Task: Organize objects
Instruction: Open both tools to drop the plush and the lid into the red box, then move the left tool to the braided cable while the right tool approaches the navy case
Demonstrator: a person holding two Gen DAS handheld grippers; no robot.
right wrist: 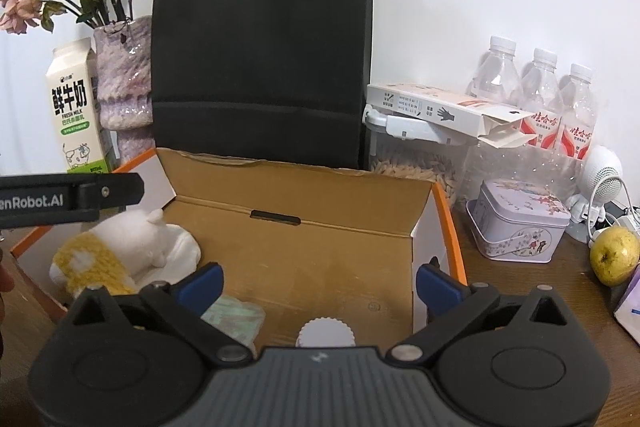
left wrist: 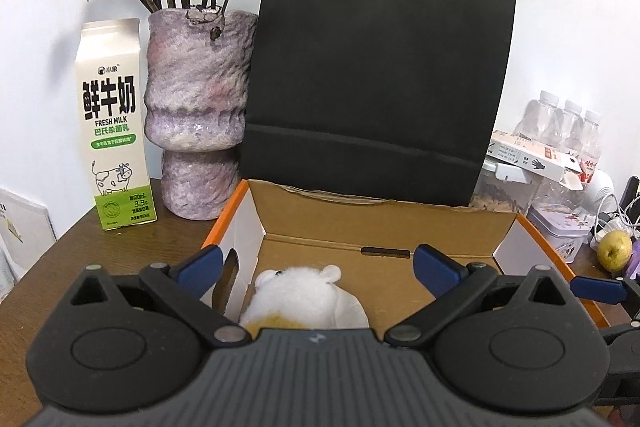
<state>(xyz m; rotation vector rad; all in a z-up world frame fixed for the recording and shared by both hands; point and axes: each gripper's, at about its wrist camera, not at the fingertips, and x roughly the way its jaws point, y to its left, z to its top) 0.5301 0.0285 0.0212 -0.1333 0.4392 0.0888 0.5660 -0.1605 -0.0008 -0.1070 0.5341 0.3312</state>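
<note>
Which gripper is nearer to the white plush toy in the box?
Left. The left gripper hangs right over the plush toy, fingers open on either side. The right gripper sits further along the cardboard box, with the toy off to its left.

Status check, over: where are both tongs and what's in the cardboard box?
Left tongs open, over plush toy in cardboard box. Right tongs open, empty, above white cap and green packet. Nothing blocking.
</note>
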